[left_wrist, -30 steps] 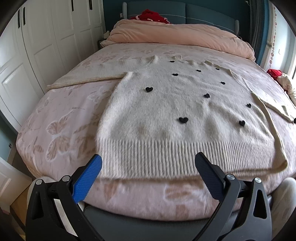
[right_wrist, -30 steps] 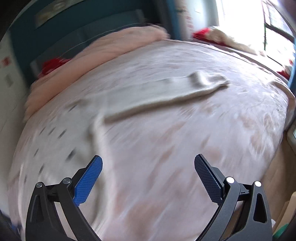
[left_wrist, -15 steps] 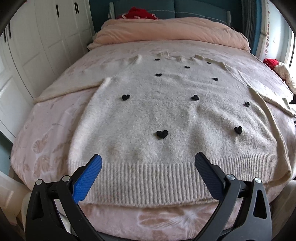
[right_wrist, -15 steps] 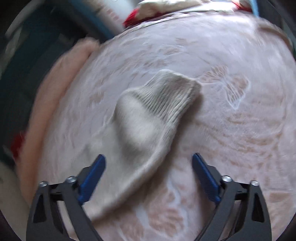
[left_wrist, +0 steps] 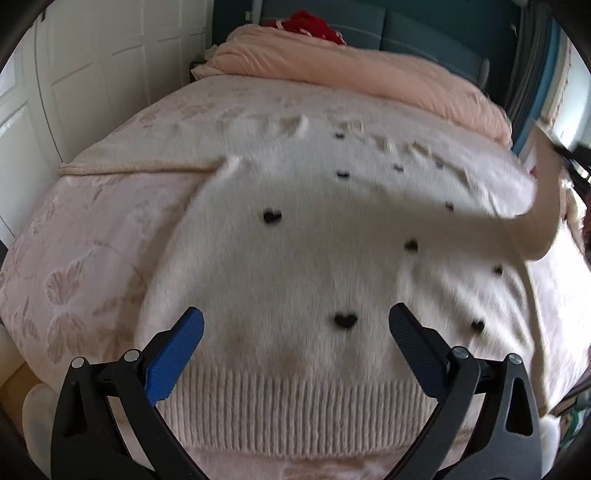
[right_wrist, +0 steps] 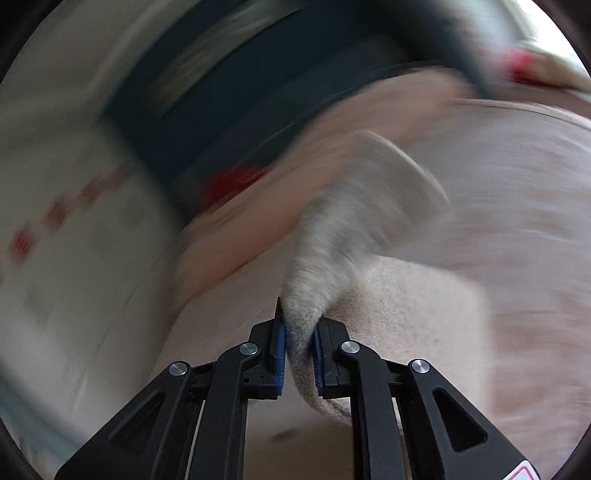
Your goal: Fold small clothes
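A cream sweater (left_wrist: 295, 266) dotted with black hearts lies flat on the pink bedspread (left_wrist: 74, 266). The left gripper (left_wrist: 295, 332) hovers over its ribbed hem at 6 o'clock, jaws spread wide around nothing. The right gripper (right_wrist: 298, 343) is closing, its pads pinching the sweater's sleeve (right_wrist: 354, 221), lifted at 3 o'clock in the left view.

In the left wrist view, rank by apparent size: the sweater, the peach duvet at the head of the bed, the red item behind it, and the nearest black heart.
1. sweater, largest by far, though nearness inflates it.
2. peach duvet.
3. red item, partly hidden, so true extent unsure.
4. black heart, smallest.
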The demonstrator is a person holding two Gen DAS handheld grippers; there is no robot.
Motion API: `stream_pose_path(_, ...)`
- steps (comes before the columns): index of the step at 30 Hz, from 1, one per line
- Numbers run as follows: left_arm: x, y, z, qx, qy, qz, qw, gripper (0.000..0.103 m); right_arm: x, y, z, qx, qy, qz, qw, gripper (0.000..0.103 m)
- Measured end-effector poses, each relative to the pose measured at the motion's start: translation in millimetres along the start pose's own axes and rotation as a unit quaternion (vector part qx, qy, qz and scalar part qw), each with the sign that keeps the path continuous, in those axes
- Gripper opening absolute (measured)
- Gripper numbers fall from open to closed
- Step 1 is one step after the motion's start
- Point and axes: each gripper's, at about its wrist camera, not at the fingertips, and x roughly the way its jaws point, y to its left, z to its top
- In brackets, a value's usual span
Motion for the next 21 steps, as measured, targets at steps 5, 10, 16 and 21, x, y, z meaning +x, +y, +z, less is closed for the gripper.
stream_pose_path(5,7,9,40,-0.039,-0.010,-0.040,0.9984,0.098,88,129,-96,-0.131,0.124,0.073,0.981,0.032)
stream_pose_path(10,57,16,98,-0.111,0.019,-0.126,0.9856,0.098,63,71,-149,-0.038,0.138,0.031,0.989,0.052)
stream_pose_path(16,165,5,127,-0.173,0.096,-0.131,0.9714,0.098,19,-43,-174,0.114,0.141,-0.052,0.982,0.055)
stream_pose_path(21,188,-5,135,-0.210,0.064,-0.112,0.9692,0.055,24,-99,-163,0.224,0.103,-0.038,0.968,0.052)
